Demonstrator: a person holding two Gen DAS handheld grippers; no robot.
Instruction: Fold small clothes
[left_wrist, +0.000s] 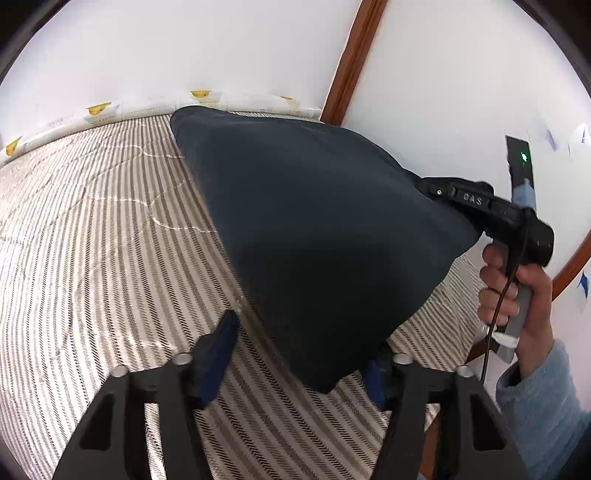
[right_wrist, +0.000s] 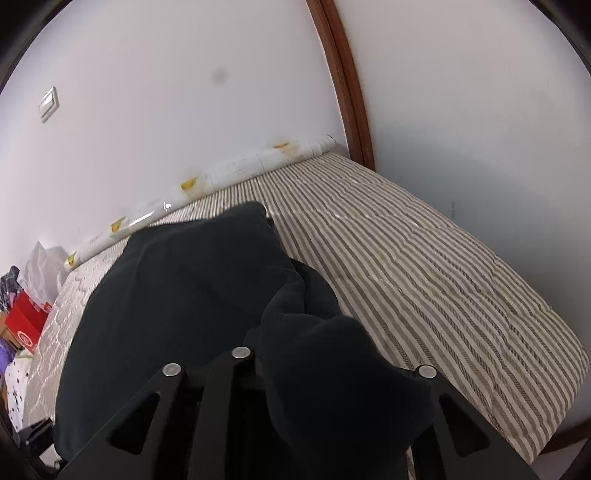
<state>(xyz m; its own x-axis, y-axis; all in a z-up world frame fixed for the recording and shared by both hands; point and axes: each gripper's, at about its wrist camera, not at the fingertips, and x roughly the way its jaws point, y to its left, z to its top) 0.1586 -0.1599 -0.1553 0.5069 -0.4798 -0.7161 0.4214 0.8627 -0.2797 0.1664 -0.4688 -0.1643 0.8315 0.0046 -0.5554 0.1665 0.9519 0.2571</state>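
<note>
A dark navy garment (left_wrist: 314, 229) hangs lifted above the striped bed cover (left_wrist: 110, 240). At the right of the left wrist view, my right gripper (left_wrist: 424, 186) is shut on the garment's upper edge and holds it taut. My left gripper (left_wrist: 306, 339) is open below it. The garment's lower corner hangs between its fingers, close to the right one. The left blue pad (left_wrist: 221, 350) stands apart from the cloth. In the right wrist view the garment (right_wrist: 177, 295) is bunched over the right gripper's fingertips and hides them.
The bed (right_wrist: 424, 266) fills a corner between white walls and a brown wooden frame (left_wrist: 351, 62). A rolled white mat with yellow prints (left_wrist: 110, 110) lies along the far wall. A red box (right_wrist: 26, 321) and bags sit past the bed's left end. A hand in a blue sleeve (left_wrist: 532, 288) grips the right handle.
</note>
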